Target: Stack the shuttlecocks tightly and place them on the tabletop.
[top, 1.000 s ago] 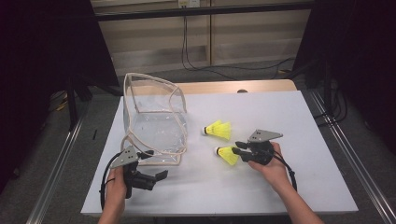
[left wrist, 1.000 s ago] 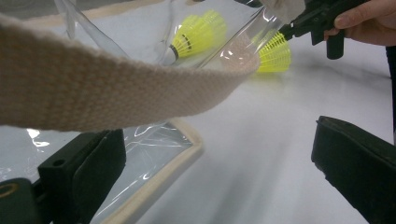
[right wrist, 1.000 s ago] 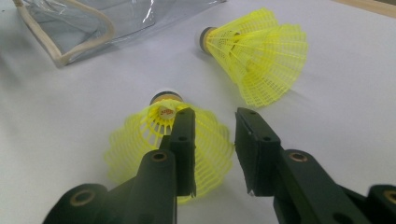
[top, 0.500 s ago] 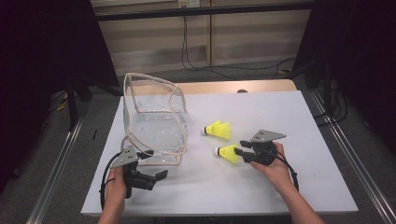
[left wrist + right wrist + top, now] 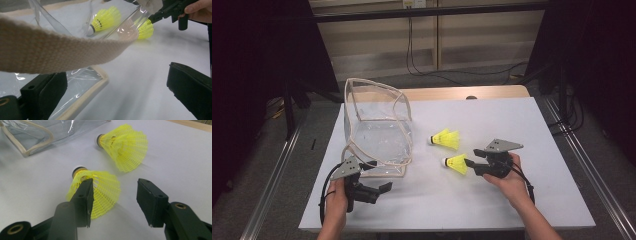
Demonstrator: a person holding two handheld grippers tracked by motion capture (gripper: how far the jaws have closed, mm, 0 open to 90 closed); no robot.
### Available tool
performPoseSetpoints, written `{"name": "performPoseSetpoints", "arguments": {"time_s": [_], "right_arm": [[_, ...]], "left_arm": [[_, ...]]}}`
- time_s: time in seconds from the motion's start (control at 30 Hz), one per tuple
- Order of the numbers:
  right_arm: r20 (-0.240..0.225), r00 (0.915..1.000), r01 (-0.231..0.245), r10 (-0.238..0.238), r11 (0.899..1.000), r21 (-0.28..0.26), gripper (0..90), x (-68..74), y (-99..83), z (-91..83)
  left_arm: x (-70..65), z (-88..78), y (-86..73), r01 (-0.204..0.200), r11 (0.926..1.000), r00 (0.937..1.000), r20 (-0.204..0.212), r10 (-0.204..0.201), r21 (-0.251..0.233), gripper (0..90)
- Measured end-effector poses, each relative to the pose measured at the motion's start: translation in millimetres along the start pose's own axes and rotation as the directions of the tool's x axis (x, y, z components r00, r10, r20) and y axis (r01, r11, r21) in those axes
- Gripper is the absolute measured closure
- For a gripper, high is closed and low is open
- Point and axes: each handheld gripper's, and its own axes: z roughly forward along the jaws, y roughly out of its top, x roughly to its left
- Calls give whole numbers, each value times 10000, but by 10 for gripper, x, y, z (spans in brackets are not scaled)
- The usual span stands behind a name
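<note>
Two yellow shuttlecocks lie on the white table (image 5: 512, 125). The near shuttlecock (image 5: 456, 163) (image 5: 102, 182) rests with its skirt just inside my right gripper (image 5: 472, 167) (image 5: 116, 187). That gripper's jaws have just been opening; the pads stand apart and do not press on the skirt. Beyond it lies the far shuttlecock (image 5: 446, 138) (image 5: 125, 147). A clear bag (image 5: 377, 125) with beige trim stands at the left. Its strap (image 5: 62, 50) crosses in front of my left gripper (image 5: 382, 192) (image 5: 117, 82), which is open and holds nothing.
The table's front edge runs just below both hands. Bare white surface lies to the right of the shuttlecocks and between the two grippers. A wooden strip (image 5: 462, 93) borders the far edge, with dark floor and metal rails on both sides.
The right gripper's jaws stand wider apart than a second ago, with the near shuttlecock still at their tips. The left gripper and the bag have not moved.
</note>
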Motion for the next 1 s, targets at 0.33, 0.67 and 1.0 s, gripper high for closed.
{"name": "performPoseSetpoints", "arguments": {"time_s": [0.33, 0.67, 1.0], "right_arm": [[-56, 9990, -435, 433, 9985, -333, 385, 7, 48, -104], [-575, 9940, -952, 926, 9944, -450, 226, 93, 100, -113], [-902, 9903, -1074, 1052, 9940, -197, 130, 196, 87, -30]], "left_arm": [[4, 7, 1, -31, 10000, 10000, -5, 31, 48, 32], [-2, 19, -2, -7, 10000, 10000, 35, 7, 57, 32], [0, 9, 2, -26, 10000, 10000, 3, 26, 23, 32]]}}
